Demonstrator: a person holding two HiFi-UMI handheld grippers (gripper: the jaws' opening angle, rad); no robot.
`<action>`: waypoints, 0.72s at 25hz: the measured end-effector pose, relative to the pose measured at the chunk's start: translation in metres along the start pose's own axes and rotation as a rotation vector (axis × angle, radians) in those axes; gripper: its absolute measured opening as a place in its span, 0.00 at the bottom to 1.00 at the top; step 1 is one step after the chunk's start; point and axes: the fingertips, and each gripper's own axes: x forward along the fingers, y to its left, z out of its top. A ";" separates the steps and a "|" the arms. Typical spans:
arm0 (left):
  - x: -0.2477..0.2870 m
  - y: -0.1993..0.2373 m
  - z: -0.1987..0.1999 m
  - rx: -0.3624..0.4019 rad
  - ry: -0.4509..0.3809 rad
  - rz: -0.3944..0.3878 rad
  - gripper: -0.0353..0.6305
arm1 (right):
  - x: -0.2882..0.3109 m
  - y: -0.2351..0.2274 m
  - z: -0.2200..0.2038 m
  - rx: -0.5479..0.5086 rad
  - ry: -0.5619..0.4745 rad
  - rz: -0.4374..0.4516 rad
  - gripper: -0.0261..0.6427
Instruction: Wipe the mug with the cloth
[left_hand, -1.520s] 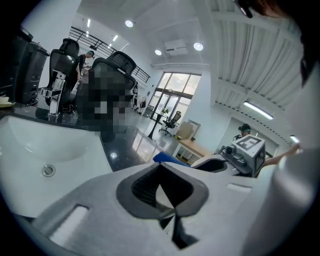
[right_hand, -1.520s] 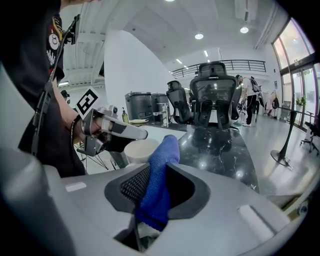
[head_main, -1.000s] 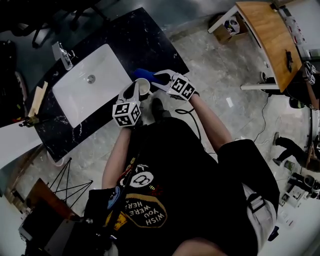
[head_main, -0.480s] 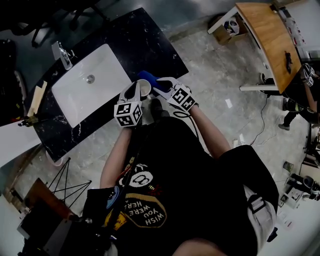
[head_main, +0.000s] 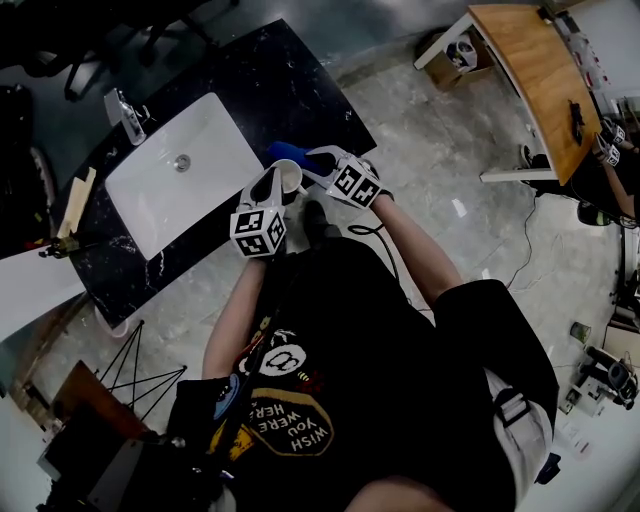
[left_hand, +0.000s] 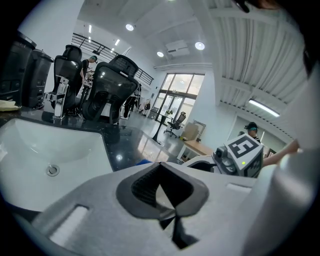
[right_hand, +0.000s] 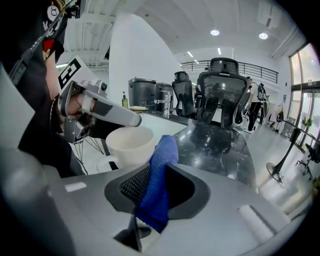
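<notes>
The left gripper (head_main: 272, 188) is gripping the white mug (head_main: 288, 176) by its rim. In the left gripper view the jaws are standing nearly together on a pale sliver that seems to be the mug wall, though that close view is too poor to be sure. The mug is hanging in the air over the near edge of the dark surface (head_main: 270, 80), just right of the white sink (head_main: 215, 110). The right gripper (right_hand: 152, 187) is clamping a blue cloth (right_hand: 159, 165) between its jaws. The cloth's free end is sticking out beyond them and lying against the right side of the mug, or just beside it. A faucet (head_main: 125, 110) is standing at the far left corner of the sink.
</notes>
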 end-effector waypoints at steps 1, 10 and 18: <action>0.000 0.000 0.000 -0.001 -0.001 -0.001 0.06 | -0.002 0.002 0.000 0.004 0.000 0.003 0.18; 0.001 0.003 -0.001 -0.002 -0.003 -0.011 0.06 | -0.030 0.006 0.023 0.011 -0.086 0.014 0.18; -0.003 0.004 -0.003 -0.014 0.002 -0.024 0.06 | 0.000 0.002 0.008 0.081 -0.023 0.111 0.18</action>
